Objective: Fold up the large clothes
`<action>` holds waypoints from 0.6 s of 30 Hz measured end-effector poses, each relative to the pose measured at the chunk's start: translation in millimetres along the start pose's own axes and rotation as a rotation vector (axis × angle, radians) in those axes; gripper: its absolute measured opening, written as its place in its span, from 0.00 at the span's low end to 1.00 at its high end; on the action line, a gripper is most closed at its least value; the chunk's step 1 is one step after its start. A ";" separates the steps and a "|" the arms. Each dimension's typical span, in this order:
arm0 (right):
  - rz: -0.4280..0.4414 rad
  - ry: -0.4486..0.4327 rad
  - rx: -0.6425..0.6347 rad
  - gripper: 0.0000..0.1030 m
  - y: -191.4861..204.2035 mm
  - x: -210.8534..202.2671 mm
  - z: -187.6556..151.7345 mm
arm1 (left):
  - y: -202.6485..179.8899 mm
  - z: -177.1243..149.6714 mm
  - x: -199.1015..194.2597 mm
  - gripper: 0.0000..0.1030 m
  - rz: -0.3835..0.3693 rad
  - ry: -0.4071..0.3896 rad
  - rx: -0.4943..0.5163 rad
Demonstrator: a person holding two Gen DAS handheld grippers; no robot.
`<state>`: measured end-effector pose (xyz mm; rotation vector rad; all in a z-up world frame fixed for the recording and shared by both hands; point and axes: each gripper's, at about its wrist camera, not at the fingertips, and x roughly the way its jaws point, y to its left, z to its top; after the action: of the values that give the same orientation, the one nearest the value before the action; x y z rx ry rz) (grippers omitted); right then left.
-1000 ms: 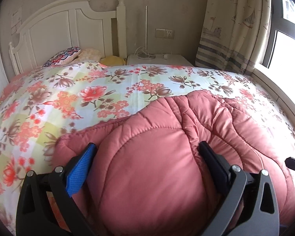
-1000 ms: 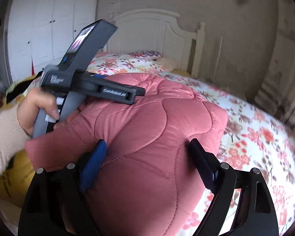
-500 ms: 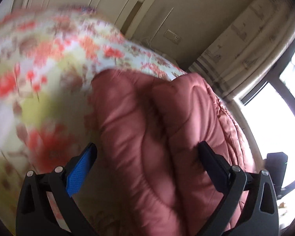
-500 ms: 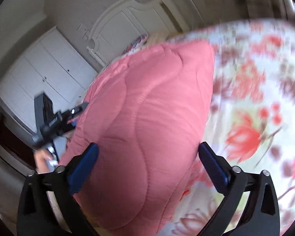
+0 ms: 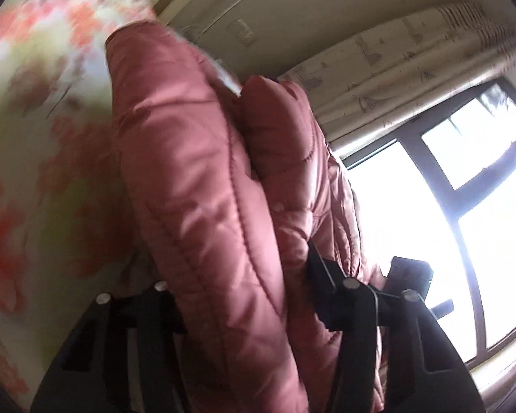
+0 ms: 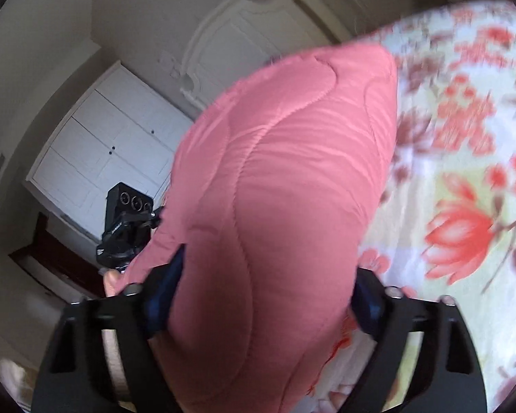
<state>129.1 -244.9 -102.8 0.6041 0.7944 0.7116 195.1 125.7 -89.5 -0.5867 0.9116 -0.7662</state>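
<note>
A pink quilted padded jacket lies folded in thick layers on the floral bedspread. My left gripper is shut on the jacket, its jaws pressed into a thick fold. In the right wrist view the jacket fills the middle. My right gripper is shut on the jacket's other end, the padding bulging between its fingers. Both views are rolled sideways and blurred. The other gripper's body shows at the left of the right wrist view, with a thumb below it.
A window with a curtain is at the right of the left wrist view. A white wardrobe and white headboard stand beyond the bed. The floral bedspread spreads right of the jacket.
Both grippers have rolled sideways and closed from wide open onto the jacket's thick folds. The views have tilted and the jacket end has risen off the bed.
</note>
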 end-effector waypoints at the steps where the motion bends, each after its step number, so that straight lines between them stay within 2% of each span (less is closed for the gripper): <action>1: -0.013 -0.027 -0.019 0.74 4.0 -5.1 0.6 | -9.9 5.8 5.3 0.47 0.008 -0.005 0.026; 3: -0.041 -0.072 -0.053 0.70 8.6 -13.8 4.6 | -27.9 21.4 18.3 0.46 0.009 -0.018 0.067; 6: -0.101 -0.153 -0.101 0.69 14.8 -35.4 21.6 | -53.8 55.9 45.7 0.46 -0.038 -0.037 0.093; 11: -0.184 -0.259 -0.134 0.70 10.2 -73.9 71.5 | -79.8 111.7 105.3 0.49 -0.044 -0.030 0.106; 13: -0.214 -0.273 -0.124 0.70 0.8 -79.0 92.6 | -71.3 122.7 131.8 0.52 0.000 -0.011 0.092; 16: -0.265 -0.263 -0.090 0.70 -22.3 -73.6 111.6 | -34.5 120.1 172.4 0.54 0.106 0.051 0.007; 18: -0.337 -0.214 -0.061 0.71 -47.3 -58.0 116.8 | -14.3 113.4 178.6 0.59 0.046 0.020 -0.045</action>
<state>209.3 -343.1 -46.6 0.4668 0.6515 0.3544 357.4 -9.5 -107.5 -0.5959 0.9600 -0.7129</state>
